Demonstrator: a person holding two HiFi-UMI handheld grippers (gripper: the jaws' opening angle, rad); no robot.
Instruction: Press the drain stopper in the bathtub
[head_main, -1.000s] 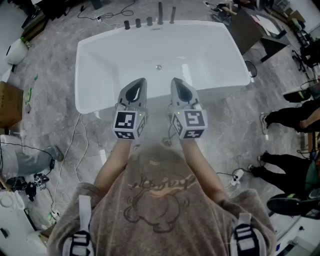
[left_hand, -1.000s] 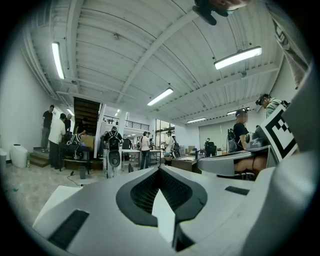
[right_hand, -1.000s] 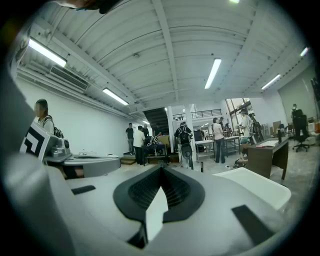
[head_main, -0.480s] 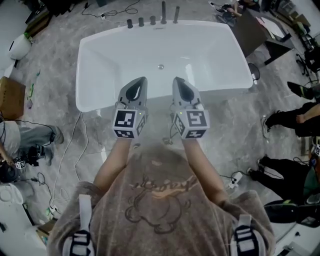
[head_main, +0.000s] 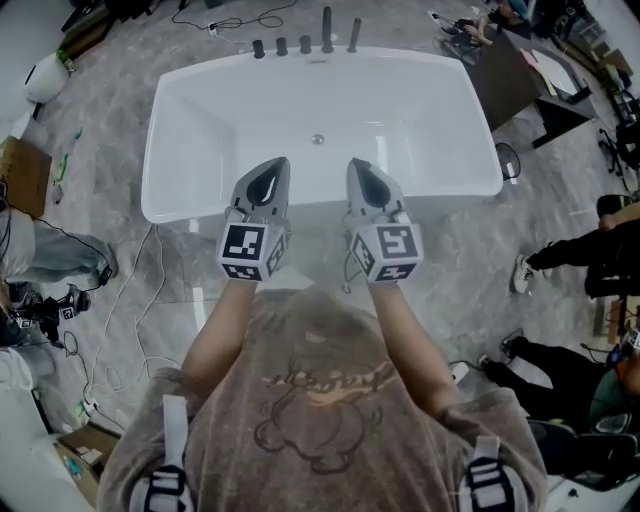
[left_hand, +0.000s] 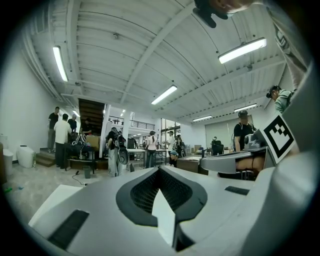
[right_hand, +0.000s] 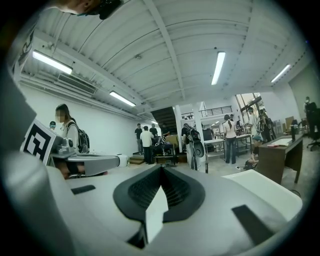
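We see the drain stopper (head_main: 318, 139) as a small metal disc low inside the white bathtub (head_main: 190, 140). It sits midway between left and right, nearer the far wall than the near one, in line with the row of taps (head_main: 300, 44) on the far rim. We judge it rigid and probably sprung, so it needs no grip, only a straight downward push on the middle of its cap. Its glossy metal may let a tip skid off if we come in at a slant. The left gripper (head_main: 276, 165) and right gripper (head_main: 357, 165) hover side by side over the near rim, well apart from the stopper. Each has its jaws pressed together with nothing between them, which suits a blunt poke. The disc is too small in the head view for us to tell whether it stands raised or is already down. Both gripper views look out level across the room at people and ceiling lights, so neither shows the stopper. Part of the tub's near inner wall is hidden behind the grippers.
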